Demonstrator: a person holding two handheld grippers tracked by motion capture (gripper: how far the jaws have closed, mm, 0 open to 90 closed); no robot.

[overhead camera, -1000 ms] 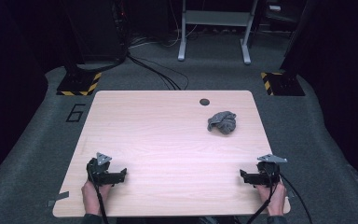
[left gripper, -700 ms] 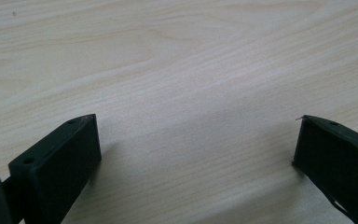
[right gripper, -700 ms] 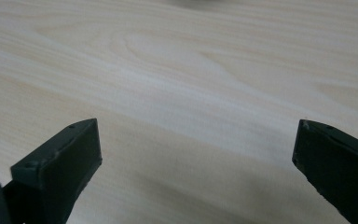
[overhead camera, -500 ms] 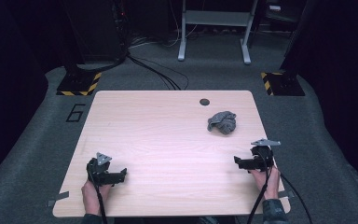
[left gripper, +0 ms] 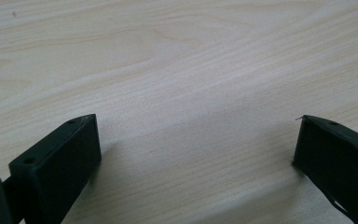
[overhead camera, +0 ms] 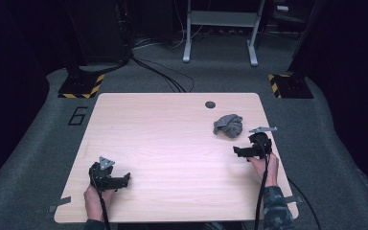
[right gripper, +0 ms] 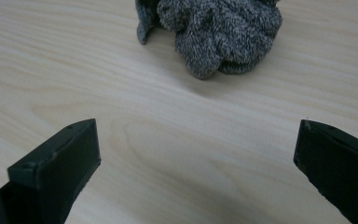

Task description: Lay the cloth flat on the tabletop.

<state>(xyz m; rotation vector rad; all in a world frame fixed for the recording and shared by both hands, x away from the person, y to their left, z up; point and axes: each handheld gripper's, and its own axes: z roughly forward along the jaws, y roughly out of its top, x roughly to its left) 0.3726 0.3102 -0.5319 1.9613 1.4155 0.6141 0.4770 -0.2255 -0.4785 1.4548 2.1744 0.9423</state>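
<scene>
A crumpled grey knitted cloth (overhead camera: 228, 125) lies on the light wooden table (overhead camera: 172, 143) at the right, toward the back. In the right gripper view the cloth (right gripper: 212, 32) sits just beyond the two black jaws, which stand wide apart with bare wood between them. My right gripper (overhead camera: 239, 152) is open, a short way in front of the cloth and not touching it. My left gripper (overhead camera: 122, 180) rests near the table's front left, open, with nothing between its jaws (left gripper: 196, 140).
A small dark round disc (overhead camera: 210, 104) sits near the table's back edge. Beyond the table are grey carpet, black cables (overhead camera: 163, 76), two hazard-striped bases (overhead camera: 80, 86) and a metal stand (overhead camera: 220, 28). A "6" (overhead camera: 77, 116) is marked on the floor at the left.
My right gripper has moved forward across the table toward the grey cloth. The left gripper has stayed where it was.
</scene>
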